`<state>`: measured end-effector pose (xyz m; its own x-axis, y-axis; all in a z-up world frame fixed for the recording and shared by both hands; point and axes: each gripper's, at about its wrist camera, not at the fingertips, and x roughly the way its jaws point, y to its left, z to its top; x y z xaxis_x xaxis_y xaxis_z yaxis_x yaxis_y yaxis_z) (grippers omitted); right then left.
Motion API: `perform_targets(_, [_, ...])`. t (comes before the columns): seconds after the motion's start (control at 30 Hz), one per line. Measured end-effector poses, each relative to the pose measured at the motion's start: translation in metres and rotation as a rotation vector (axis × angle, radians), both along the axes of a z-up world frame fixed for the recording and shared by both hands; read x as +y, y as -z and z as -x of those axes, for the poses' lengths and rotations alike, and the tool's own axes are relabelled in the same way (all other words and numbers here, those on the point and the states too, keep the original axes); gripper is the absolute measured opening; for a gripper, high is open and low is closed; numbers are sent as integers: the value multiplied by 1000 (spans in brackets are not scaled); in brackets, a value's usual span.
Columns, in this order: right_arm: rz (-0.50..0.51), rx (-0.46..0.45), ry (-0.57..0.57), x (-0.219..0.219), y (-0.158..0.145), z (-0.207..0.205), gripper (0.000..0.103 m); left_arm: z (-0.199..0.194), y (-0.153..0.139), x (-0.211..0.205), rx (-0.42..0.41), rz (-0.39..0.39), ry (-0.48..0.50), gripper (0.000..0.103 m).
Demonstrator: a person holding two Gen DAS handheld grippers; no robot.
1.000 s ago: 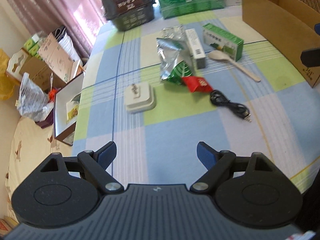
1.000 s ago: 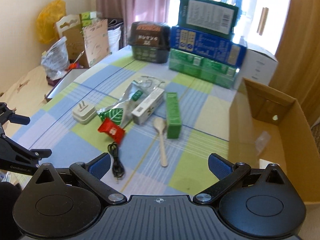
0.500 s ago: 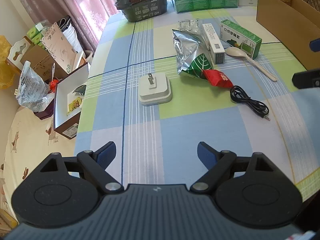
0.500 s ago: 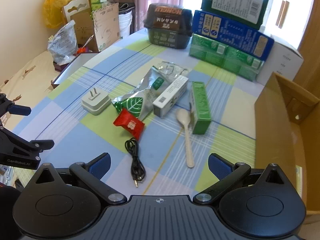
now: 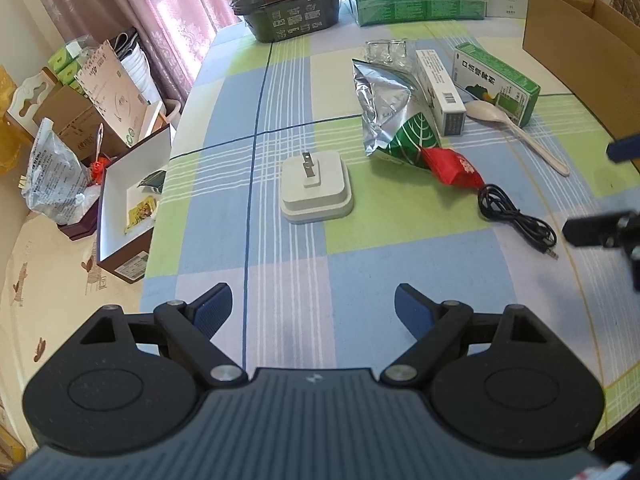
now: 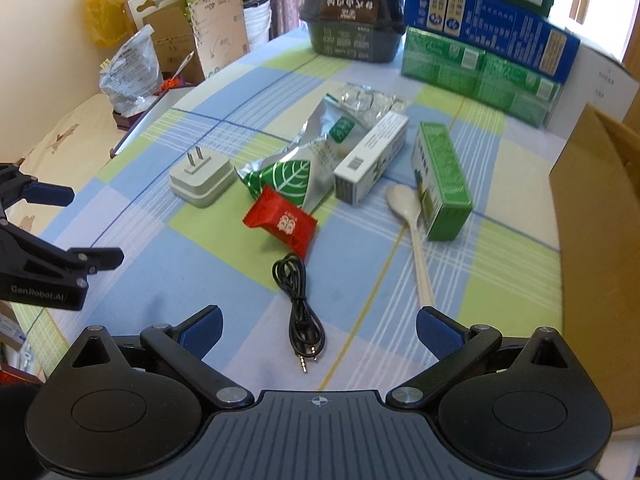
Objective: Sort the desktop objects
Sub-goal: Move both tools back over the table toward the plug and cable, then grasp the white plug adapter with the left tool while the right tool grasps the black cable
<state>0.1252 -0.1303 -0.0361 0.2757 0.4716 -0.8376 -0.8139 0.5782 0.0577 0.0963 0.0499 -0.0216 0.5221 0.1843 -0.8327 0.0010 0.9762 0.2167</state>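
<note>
On the checked tablecloth lie a white plug adapter (image 5: 316, 186) (image 6: 201, 178), a silver and green foil pouch (image 5: 394, 118) (image 6: 310, 162), a red packet (image 5: 454, 168) (image 6: 282, 222), a black coiled cable (image 5: 516, 220) (image 6: 300, 308), a white spoon (image 5: 516, 130) (image 6: 412, 224), a white box (image 5: 440, 90) (image 6: 370, 160) and a green box (image 5: 496, 82) (image 6: 440, 180). My left gripper (image 5: 312, 312) is open and empty, short of the adapter. My right gripper (image 6: 318, 330) is open and empty, over the cable's plug end.
A brown cardboard box (image 5: 580, 48) (image 6: 600, 220) stands at the right. A dark food container (image 5: 292, 0) (image 6: 352, 20) and stacked green and blue cartons (image 6: 480, 48) line the far edge. Bags and boxes (image 5: 80, 120) sit beyond the table's left edge.
Both grippers have moved forward and lower toward the objects, which appear larger now. Both stay open and empty.
</note>
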Motion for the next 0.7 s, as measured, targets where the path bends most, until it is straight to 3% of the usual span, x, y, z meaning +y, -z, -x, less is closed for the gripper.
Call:
perform_targets(0.27, [7,28,-10,11,17,-3,100,-15,4,7,-3,12,-6,86])
perform_targets(0.43, [14,48,-22,17,27,-5,89,-22,8,12,-3,18,-12,86])
perform_targets(0.7, [12,67,-28,20,34,-9,81,-31,12,17,-1,27,-12,86])
